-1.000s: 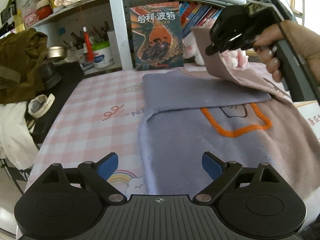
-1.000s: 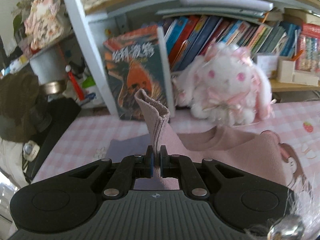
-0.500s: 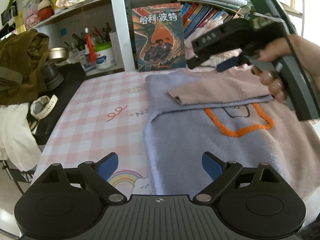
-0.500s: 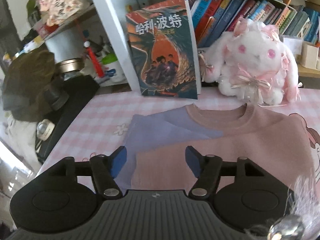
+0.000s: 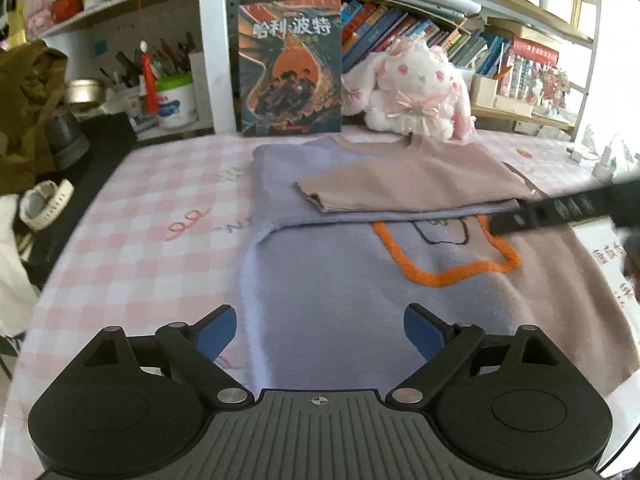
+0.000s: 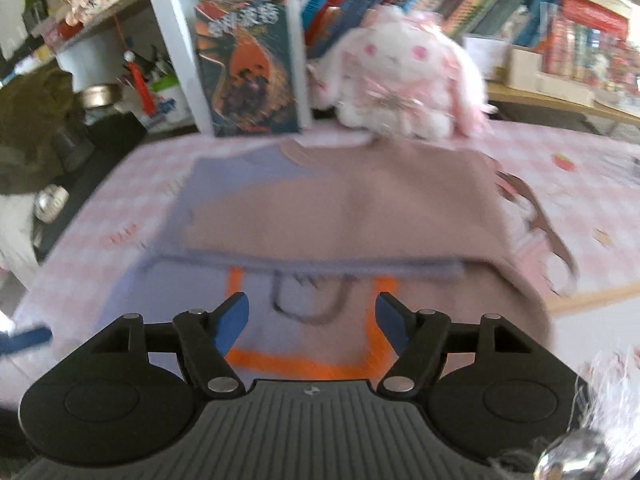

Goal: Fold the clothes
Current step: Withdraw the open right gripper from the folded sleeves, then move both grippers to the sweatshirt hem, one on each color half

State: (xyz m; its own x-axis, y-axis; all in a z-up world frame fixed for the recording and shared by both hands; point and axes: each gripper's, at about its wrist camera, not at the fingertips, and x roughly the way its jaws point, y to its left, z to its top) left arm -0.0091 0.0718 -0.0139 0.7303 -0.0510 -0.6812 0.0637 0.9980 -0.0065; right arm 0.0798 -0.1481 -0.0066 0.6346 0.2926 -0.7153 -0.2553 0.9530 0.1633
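Note:
A lavender and dusty-pink sweatshirt (image 5: 344, 280) with an orange-outlined patch lies flat on the pink checked tabletop (image 5: 160, 216). Its pink sleeve (image 5: 404, 192) is folded across the chest, over a folded lavender sleeve. My left gripper (image 5: 319, 330) is open and empty above the near lavender part. My right gripper (image 6: 312, 318) is open and empty above the orange patch (image 6: 304, 360); it also shows at the right edge of the left wrist view (image 5: 560, 212). The right wrist view is blurred by motion.
A standing book (image 5: 290, 68) and a white-pink plush rabbit (image 5: 412, 88) sit behind the sweatshirt. Shelves of books rise beyond. A brown garment (image 5: 24, 108), a white watch (image 5: 44, 204) and a pen tub (image 5: 176, 100) are at the left. A charger (image 5: 604, 164) lies at the right.
My right gripper laid the pink sleeve across the chest, let it go and opened, then pulled back toward the near right. My left gripper stayed open and barely moved.

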